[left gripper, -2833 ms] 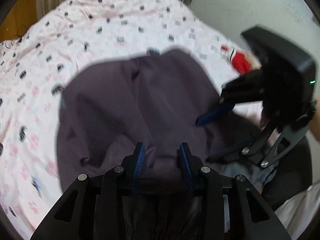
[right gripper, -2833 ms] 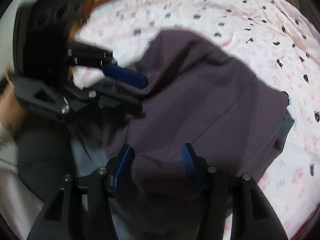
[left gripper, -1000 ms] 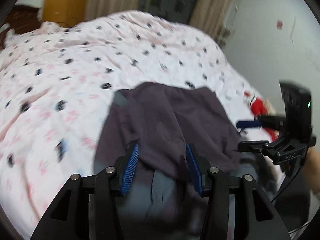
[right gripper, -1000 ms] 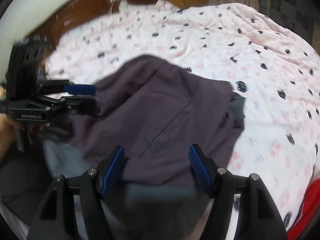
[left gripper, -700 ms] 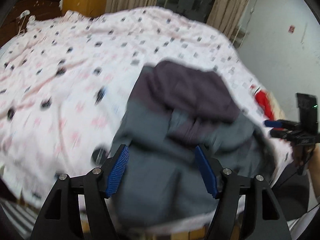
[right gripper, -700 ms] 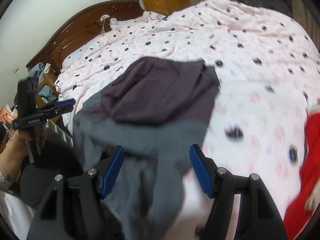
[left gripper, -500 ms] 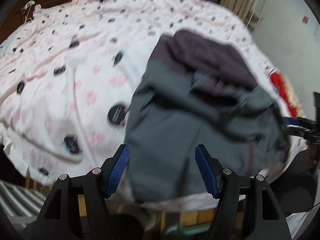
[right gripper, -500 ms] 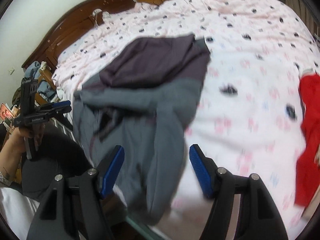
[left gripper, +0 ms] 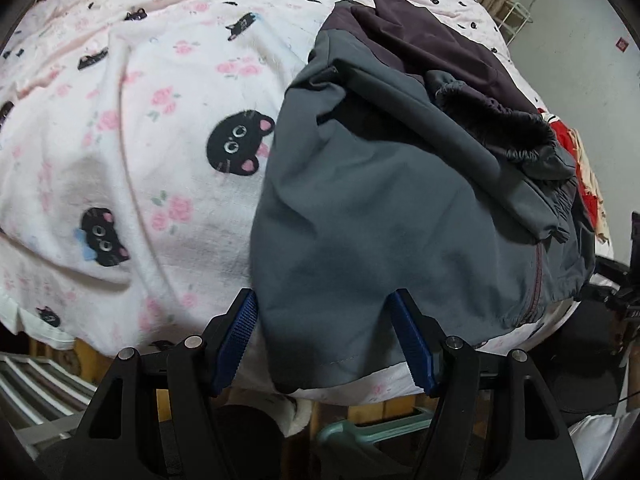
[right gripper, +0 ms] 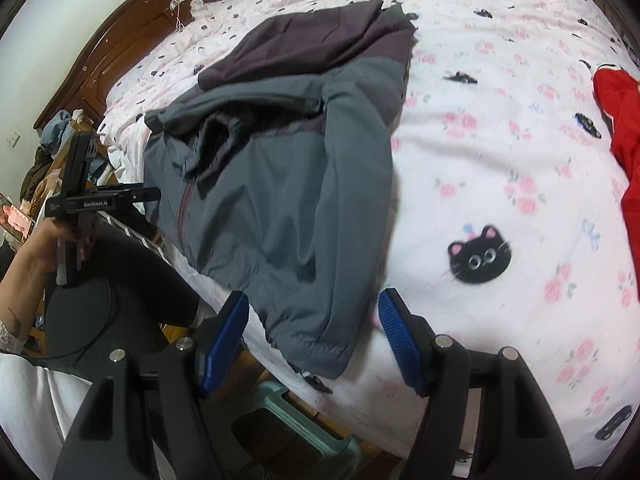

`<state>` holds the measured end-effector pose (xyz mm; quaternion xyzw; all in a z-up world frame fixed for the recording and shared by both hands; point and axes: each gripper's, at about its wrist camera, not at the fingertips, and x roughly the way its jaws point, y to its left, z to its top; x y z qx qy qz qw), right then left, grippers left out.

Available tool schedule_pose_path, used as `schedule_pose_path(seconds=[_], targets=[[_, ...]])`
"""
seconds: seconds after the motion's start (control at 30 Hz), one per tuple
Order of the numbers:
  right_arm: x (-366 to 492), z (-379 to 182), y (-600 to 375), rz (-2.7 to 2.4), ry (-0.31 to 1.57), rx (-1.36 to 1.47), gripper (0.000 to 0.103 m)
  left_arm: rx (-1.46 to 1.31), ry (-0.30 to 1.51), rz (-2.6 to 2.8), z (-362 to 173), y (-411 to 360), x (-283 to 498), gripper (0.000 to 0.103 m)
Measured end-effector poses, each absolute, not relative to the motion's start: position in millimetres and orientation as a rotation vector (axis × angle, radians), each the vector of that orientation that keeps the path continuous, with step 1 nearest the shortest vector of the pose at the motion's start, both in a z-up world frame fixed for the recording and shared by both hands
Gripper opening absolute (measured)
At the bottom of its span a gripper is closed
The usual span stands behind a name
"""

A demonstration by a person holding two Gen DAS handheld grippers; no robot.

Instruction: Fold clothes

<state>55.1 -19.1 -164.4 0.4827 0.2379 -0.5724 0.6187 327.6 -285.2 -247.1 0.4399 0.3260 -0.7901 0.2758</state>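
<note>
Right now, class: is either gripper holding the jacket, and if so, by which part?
Nothing is held. The left gripper and right gripper are both open above the hem of the grey jacket, their fingers clear of it.

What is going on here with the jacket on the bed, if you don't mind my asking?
A person is folding clothes with a hand-held gripper in each hand. The grey and purple jacket lies crumpled near the edge of the bed's cat-print sheet, a sleeve hanging over the side. The left hand-held gripper and the right hand-held gripper are both open above it, gripping nothing. A red garment lies off to one side.
</note>
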Motion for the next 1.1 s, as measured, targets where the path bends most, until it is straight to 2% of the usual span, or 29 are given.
schedule_pose_path(seconds=[0.27,0.33,0.4,0.43,0.53,0.6,0.67,0.8,1.1], targets=[[65.3,-181.4,-15.6,-1.310,0.576,1.144,0.065,1.140,0.916,-2.165,-254.3,-279.9,327.0,0.064],[66.9,-182.6,-15.0,-1.310,0.571,1.147,0.059,1.131,0.927,-2.177,-253.6,-277.5,327.8,0.064],[67.1,-185.2,-15.4,-1.295,0.559,1.168,0.040,1.132,0.919,-2.187,-252.6,-273.8,326.7,0.062],[67.3,-186.1,-15.8,-1.295,0.555,1.174,0.039,1.132,0.913,-2.191,-252.2,-272.0,326.1,0.061],[69.0,-187.3,-16.9,-1.299,0.547,1.176,0.033,1.133,0.911,-2.205,-247.7,-267.9,326.0,0.046],[72.0,-186.2,-17.8,-1.295,0.547,1.168,0.023,1.133,0.909,-2.215,-244.7,-265.2,325.9,0.023],[75.6,-184.3,-19.4,-1.293,0.551,1.157,0.022,1.139,0.902,-2.225,-242.0,-260.9,324.8,0.015],[76.2,-183.1,-21.8,-1.287,0.537,1.156,0.020,1.128,0.898,-2.223,-234.8,-253.2,326.5,0.006],[72.8,-169.9,-18.0,-1.228,0.417,1.161,0.020,1.055,0.975,-2.263,-211.9,-246.0,344.0,0.003]])
